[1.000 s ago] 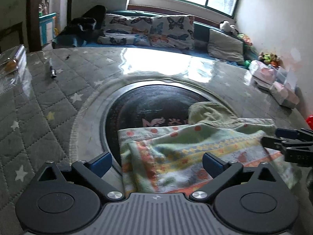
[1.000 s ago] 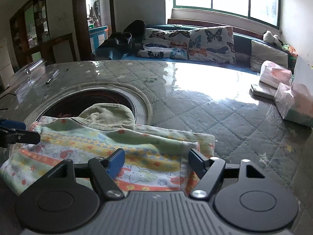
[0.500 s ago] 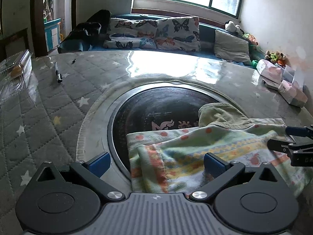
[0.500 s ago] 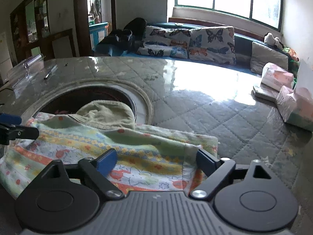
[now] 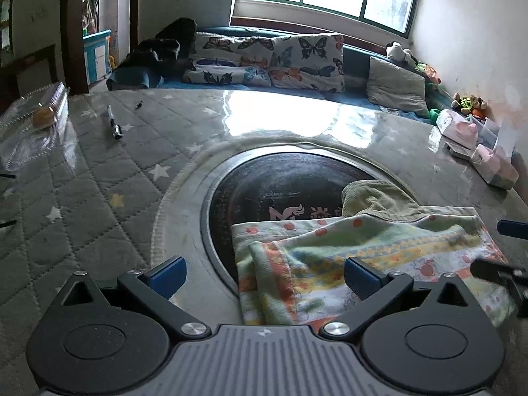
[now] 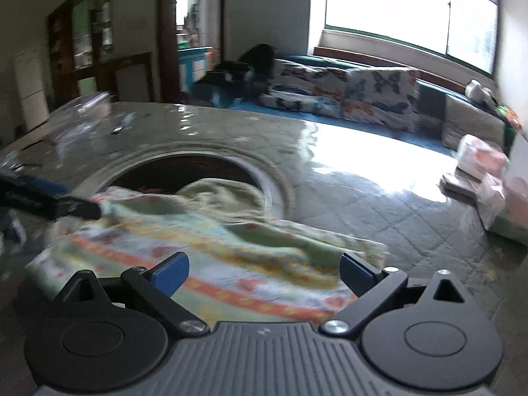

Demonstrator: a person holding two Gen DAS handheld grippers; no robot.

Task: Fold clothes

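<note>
A folded, colourful printed garment [image 5: 363, 264] with an olive-green hood [image 5: 373, 198] lies on the table, half over a dark round inset [image 5: 280, 191]. My left gripper [image 5: 264, 272] is open and empty above the garment's left edge. My right gripper [image 6: 264, 272] is open and empty above the garment's [image 6: 214, 247] near right part. The right gripper's fingers [image 5: 495, 272] show at the right edge of the left wrist view. The left gripper's fingers [image 6: 49, 203] show at the left of the blurred right wrist view.
The table has a grey quilted star cover [image 5: 82, 198] under clear plastic. A pen [image 5: 114, 122] and a clear plastic box [image 5: 33, 125] lie at the far left. Pink tissue packs [image 5: 478, 145] sit at the right edge. A sofa with butterfly cushions [image 5: 280, 59] stands behind.
Both grippers have pulled back and risen a little from the garment, staying open. The right wrist view is now blurred by motion. The garment has stayed in place.
</note>
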